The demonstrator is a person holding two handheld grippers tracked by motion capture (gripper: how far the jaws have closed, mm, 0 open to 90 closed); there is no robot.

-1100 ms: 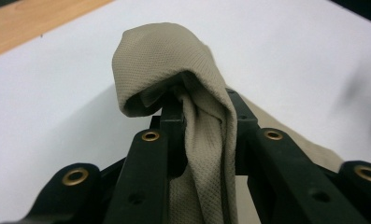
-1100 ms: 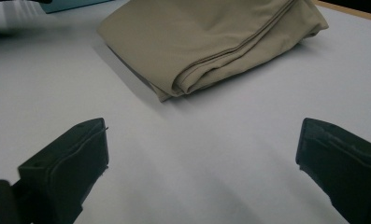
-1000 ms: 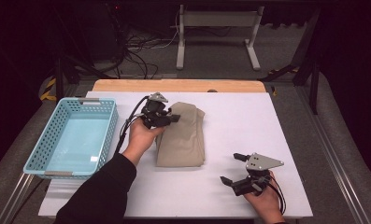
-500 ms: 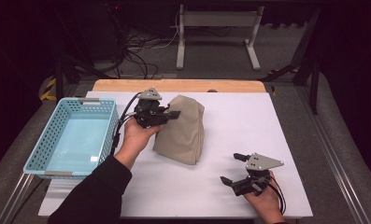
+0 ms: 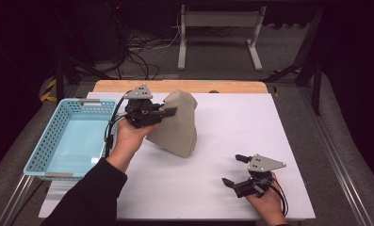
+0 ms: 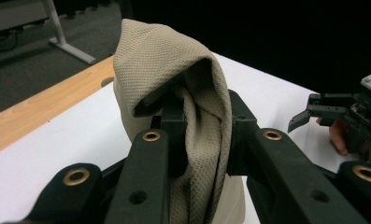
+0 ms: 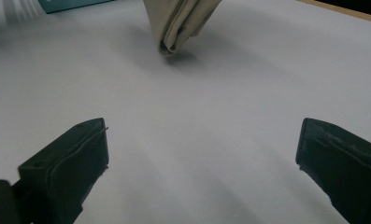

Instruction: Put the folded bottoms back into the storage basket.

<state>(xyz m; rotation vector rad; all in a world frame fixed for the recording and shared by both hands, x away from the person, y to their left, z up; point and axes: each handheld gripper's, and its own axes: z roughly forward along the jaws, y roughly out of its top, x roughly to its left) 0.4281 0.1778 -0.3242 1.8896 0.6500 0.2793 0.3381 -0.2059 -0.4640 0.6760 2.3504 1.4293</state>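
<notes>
Lifting step: the left hand-held gripper (image 5: 168, 113), jaws pinching a folded beige knit cloth (image 5: 175, 126), raises it above the white tabletop (image 5: 222, 141) beside the light-blue perforated plastic basket (image 5: 52, 141), likely its next destination, while the right hand-held gripper (image 5: 234, 170) rests spread apart.

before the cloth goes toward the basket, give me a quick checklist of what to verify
1. Left gripper shut on the folded cloth: ok.
2. Cloth lifted off the table: ok in the right gripper view, its lower corner hangs above its shadow.
3. Folds holding together: cannot tell, the edges hang loose.
4. Basket free to take it: ok.
5. Right gripper open and apart from the cloth: ok.
</notes>
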